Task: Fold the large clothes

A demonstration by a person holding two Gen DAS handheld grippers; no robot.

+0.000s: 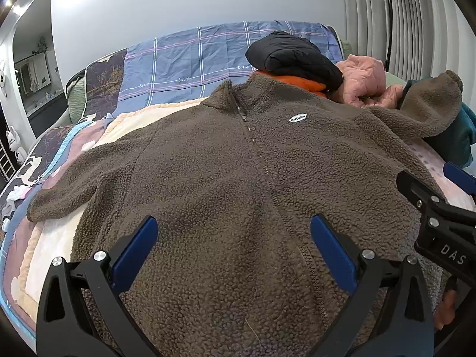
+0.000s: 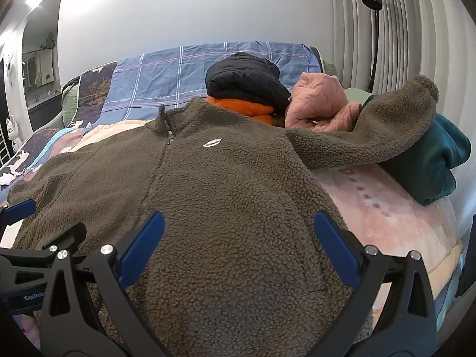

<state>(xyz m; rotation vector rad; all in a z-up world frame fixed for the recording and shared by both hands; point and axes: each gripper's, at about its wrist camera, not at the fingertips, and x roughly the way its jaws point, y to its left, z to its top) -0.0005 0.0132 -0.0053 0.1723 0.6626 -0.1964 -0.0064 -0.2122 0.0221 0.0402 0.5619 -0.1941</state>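
The brown fleece jacket (image 1: 226,166) lies spread front-up on the bed (image 2: 386,208), collar pointing away toward the far pillows and its zipper line running straight away. Its one sleeve reaches flat toward the left edge, while the other drapes up over a teal garment (image 2: 437,163) beside the black (image 2: 247,80), orange (image 2: 247,107) and pink jackets (image 2: 321,101). Both claws, left gripper (image 1: 233,247) and right gripper (image 2: 238,244), hover spread wide over the hem, pinching nothing.

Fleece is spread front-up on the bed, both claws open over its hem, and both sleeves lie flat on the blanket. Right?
Not quite. Only one sleeve lies flat on the blanket; the other sleeve is draped up over the teal garment, as the right wrist view shows. The fleece is front-up, left claw and right claw open.
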